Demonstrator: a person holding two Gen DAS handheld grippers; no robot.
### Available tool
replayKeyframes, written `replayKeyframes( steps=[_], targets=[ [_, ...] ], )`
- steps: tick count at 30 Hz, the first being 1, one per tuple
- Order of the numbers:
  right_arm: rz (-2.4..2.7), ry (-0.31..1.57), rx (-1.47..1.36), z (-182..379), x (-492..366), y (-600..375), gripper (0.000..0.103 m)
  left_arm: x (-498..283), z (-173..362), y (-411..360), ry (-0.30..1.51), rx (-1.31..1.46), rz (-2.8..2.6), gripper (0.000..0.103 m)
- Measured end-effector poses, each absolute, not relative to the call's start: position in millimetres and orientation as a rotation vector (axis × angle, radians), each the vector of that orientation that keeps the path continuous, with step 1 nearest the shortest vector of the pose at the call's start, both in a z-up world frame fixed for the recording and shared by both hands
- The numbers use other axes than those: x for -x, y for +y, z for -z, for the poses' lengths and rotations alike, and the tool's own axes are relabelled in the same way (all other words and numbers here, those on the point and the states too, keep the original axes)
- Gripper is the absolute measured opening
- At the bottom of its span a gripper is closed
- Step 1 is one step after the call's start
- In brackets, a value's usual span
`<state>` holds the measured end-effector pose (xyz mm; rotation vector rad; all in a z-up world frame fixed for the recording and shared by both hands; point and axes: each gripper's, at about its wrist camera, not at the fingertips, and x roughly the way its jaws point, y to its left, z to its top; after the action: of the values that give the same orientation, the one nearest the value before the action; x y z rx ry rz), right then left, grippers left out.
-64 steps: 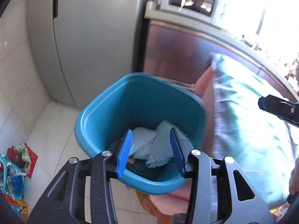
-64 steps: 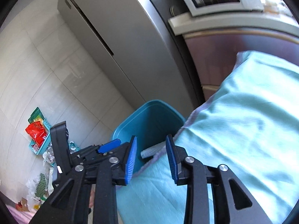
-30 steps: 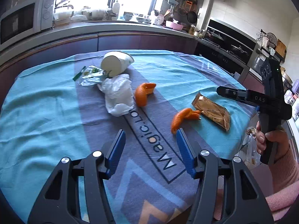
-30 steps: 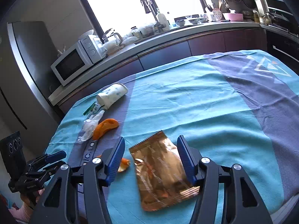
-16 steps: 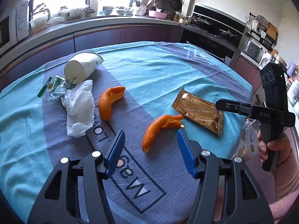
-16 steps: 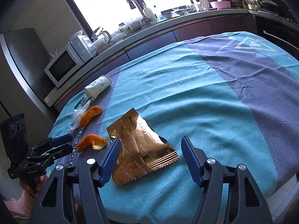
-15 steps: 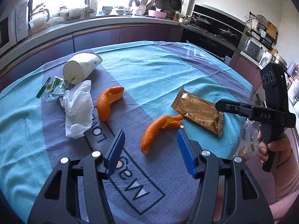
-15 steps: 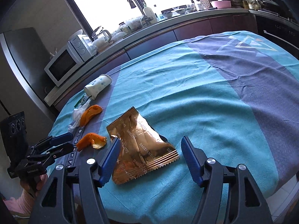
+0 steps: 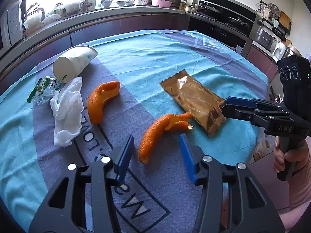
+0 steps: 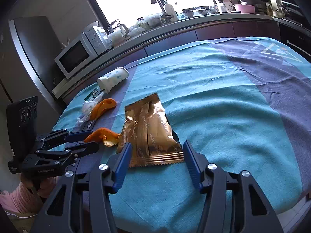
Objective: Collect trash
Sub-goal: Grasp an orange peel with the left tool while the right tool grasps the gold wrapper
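A curved orange peel [image 9: 161, 128] lies on the teal and grey tablecloth [image 9: 175, 48]. Its near end sits between the fingers of my left gripper [image 9: 156, 153], whose jaws are closing with gaps on both sides. Touching the peel's far end is a gold snack wrapper [image 10: 151, 132]. The wrapper's near edge shows between the fingers of my right gripper [image 10: 156, 153], also closing; I see no pad pressing it. A second peel [image 9: 101, 99], a white tissue [image 9: 67, 108], a green packet [image 9: 41, 89] and a tipped paper cup [image 9: 74, 66] lie further left.
The round table's edge drops off just behind the wrapper at right [image 9: 258, 128]. A kitchen counter with a microwave [image 10: 77, 56] curves behind the table, a fridge [image 10: 29, 44] stands at left, and an oven [image 9: 223, 29] at right. Hands in pink sleeves [image 9: 299, 174] hold both grippers.
Both views swung from the teal bin by the fridge to the table. In the last half second both pairs of jaws narrowed, the left one nearer the peel, the right one at the wrapper's end.
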<state>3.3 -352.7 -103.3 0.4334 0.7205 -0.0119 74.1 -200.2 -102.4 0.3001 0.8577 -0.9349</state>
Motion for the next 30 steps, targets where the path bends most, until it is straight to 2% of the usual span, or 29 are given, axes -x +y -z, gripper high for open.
replayKeyframes(
  steps=[2,6,9,14,16,18,20,25,26,27,29,30],
  targets=[
    [0.006,0.729,-0.424,105,-6,-351,0.033,-75,103,-199,0.858,-0.299,0.923,0.037],
    [-0.004,0.732,-0.421,104,-10,-349,0.020,-80,103,-192,0.869,-0.281,0.909,0.019],
    [-0.008,0.725,-0.423,103,-11,-349,0.012,-82,102,-189,0.872,-0.268,0.899,0.017],
    [-0.016,0.703,-0.439,98,-10,-350,0.008,-84,100,-182,0.865,-0.244,0.877,0.016],
    [-0.012,0.690,-0.460,96,-11,-353,0.013,-86,99,-177,0.868,-0.225,0.877,0.016],
    [-0.020,0.683,-0.476,95,-14,-355,0.043,-87,98,-173,0.868,-0.209,0.878,0.016],
    [0.004,0.682,-0.463,94,-21,-355,0.055,-87,97,-169,0.865,-0.204,0.872,0.016],
    [0.006,0.726,-0.443,100,-41,-345,0.060,-88,99,-164,0.872,-0.196,0.864,0.016],
    [0.002,0.736,-0.422,99,-45,-340,0.058,-88,99,-163,0.872,-0.193,0.862,0.016],
    [0.006,0.742,-0.403,100,-47,-336,0.047,-89,100,-161,0.874,-0.188,0.861,0.016],
    [0.022,0.753,-0.377,102,-51,-331,0.031,-90,100,-158,0.876,-0.178,0.856,0.016],
    [0.025,0.755,-0.373,102,-52,-330,0.018,-90,100,-156,0.875,-0.173,0.853,0.016]
  ],
)
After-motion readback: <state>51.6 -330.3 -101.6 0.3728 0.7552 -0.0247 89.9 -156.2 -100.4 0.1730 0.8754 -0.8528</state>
